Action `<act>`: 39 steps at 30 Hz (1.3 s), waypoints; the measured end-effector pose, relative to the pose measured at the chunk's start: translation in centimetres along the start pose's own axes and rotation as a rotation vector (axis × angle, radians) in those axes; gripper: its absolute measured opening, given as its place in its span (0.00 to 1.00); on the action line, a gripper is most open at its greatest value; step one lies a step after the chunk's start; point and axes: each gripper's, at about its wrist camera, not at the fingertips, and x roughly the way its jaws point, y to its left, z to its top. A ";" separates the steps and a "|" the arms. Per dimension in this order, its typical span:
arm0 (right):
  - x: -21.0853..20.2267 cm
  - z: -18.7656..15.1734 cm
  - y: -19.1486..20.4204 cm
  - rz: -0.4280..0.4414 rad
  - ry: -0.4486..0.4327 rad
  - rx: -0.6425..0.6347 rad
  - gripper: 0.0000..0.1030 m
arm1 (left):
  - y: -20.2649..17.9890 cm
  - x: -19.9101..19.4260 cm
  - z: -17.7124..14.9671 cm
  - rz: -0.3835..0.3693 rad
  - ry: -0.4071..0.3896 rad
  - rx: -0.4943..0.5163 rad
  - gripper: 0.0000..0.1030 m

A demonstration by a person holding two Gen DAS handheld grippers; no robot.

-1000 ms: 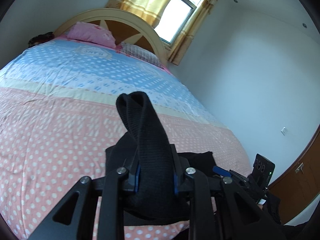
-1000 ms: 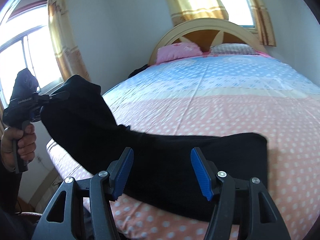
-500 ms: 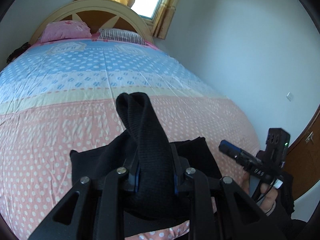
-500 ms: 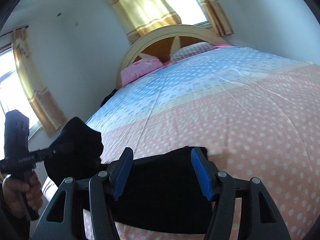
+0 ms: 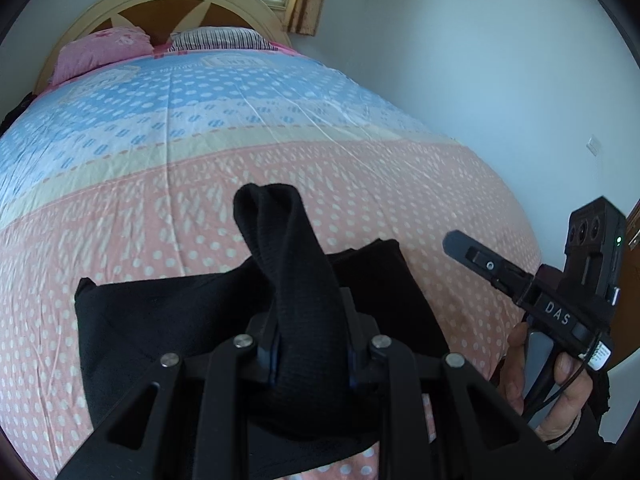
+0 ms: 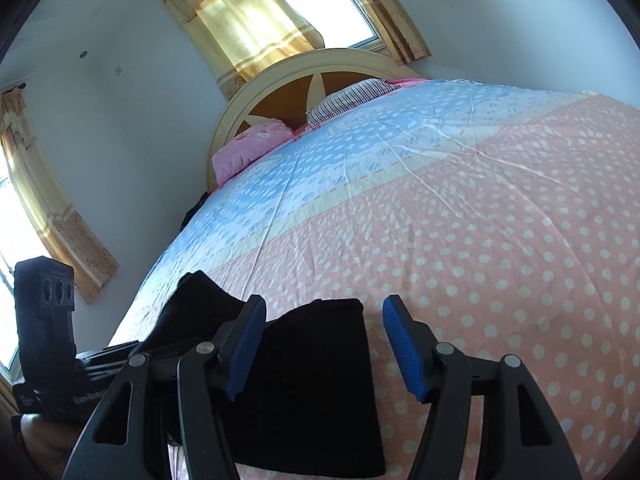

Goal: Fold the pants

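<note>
Covering nearly the whole of both views, the bed [image 5: 280, 152] wears a sheet banded pink with white dots at the near end, then a pale cream stripe, then blue with white dots toward the head. Fine creases run across the cloth. At the far end stands a rounded cream headboard [image 5: 172, 4] with brown wooden panels, and against it lie a pink pillow [image 5: 100, 50] and a striped pillow [image 5: 218, 38], side by side. Yellow curtains [image 6: 248, 20] hang at a bright window [image 6: 324, 4] above the headboard, and a second curtained window shows on the left wall in the right wrist view. The walls are plain white; a brown wooden door edge shows at the right border of the left wrist view.

The black pants [image 5: 168, 320] lie on the pink part of the sheet near the foot of the bed, partly doubled over. The left gripper [image 5: 310, 344] is pinching a bunched fold of the pants, which rises in a hump between its fingers above the rest of the cloth. The right gripper [image 6: 324, 348] has its blue-padded fingers [image 6: 402, 346] spread wide with nothing between them, hovering over the right edge of the pants. In the left wrist view it appears off to the right, held in the person's hand [image 5: 556, 384].
</note>
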 end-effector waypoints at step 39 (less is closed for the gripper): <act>3.2 -3.1 4.3 0.114 0.272 -0.115 0.16 | 8.6 -1.9 -6.9 0.204 -0.113 -0.153 0.82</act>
